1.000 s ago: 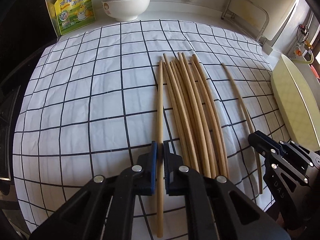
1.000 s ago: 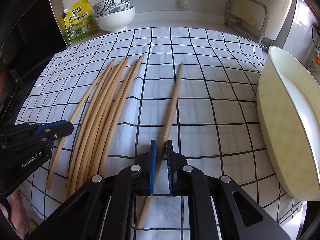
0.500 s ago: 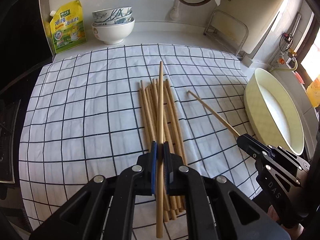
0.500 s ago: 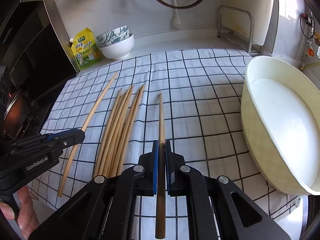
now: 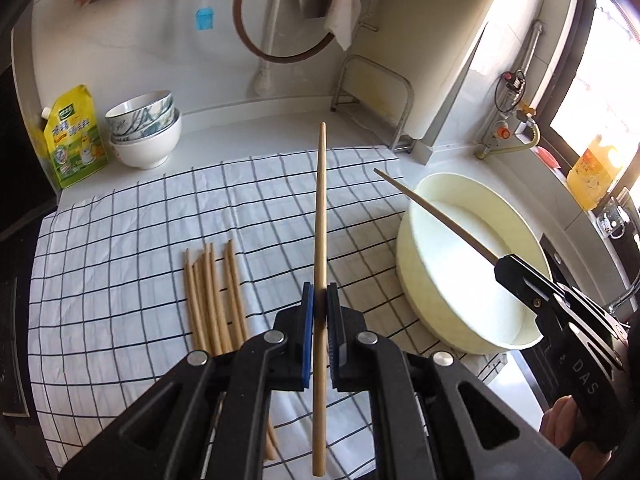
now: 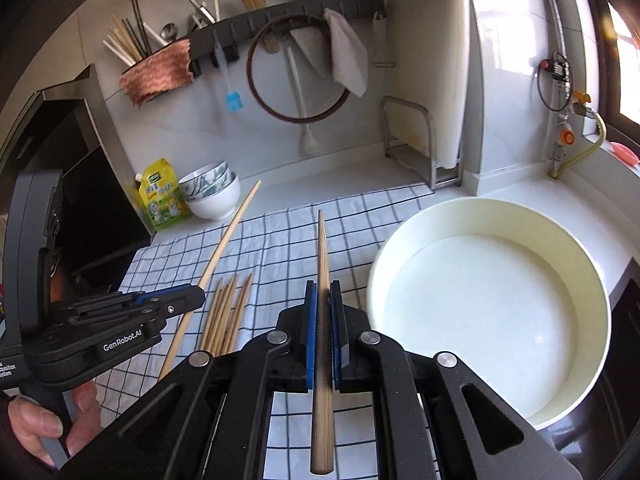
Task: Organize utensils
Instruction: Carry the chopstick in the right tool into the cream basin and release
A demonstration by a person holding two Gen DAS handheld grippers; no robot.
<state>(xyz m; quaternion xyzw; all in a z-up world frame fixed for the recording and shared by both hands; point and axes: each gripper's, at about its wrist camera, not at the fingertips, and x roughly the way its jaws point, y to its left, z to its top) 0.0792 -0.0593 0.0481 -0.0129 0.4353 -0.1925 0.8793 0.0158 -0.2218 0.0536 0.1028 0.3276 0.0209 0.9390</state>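
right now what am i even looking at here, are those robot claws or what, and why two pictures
No robot: a person holds a handheld clamp tool in each hand, each with a wide-angle camera looking along its two fingers. One picture is from the left gripper, the other from the right gripper. Each is shut on one wooden chopstick, lifted off the cloth: the left chopstick and the right chopstick. Each tool also appears at the edge of the other's picture. On the counter lie a checked cloth with a bundle of chopsticks, and a cream basin on the right. Stacked bowls and a yellow pouch stand behind.
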